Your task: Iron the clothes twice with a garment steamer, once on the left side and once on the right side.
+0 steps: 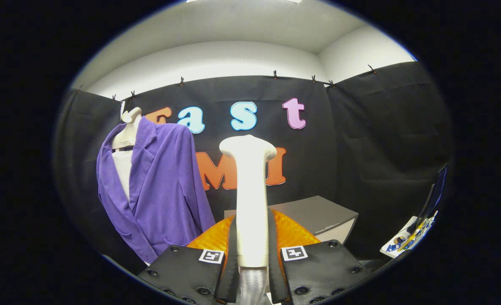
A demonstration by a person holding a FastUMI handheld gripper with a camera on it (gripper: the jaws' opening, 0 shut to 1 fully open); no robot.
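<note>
While the tongs [252, 254] sit clamped tight on the cream garment steamer [250, 199], its head pokes straight up ahead of them. The purple jacket [161, 190] hangs on a mannequin [128, 127] off to their left, well apart from the steamer.

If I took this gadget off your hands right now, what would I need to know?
Gripper: shut on the steamer, both fingers pressing its white handle, head pointing up.
Purple jacket: hangs on a dummy beyond the fingers, off to the left, apart from the steamer.
Grey box: behind the steamer.
Done: steamer picked up.
Left: from here neither pass looks started, so stroke the jacket's left side, then its right.
</note>
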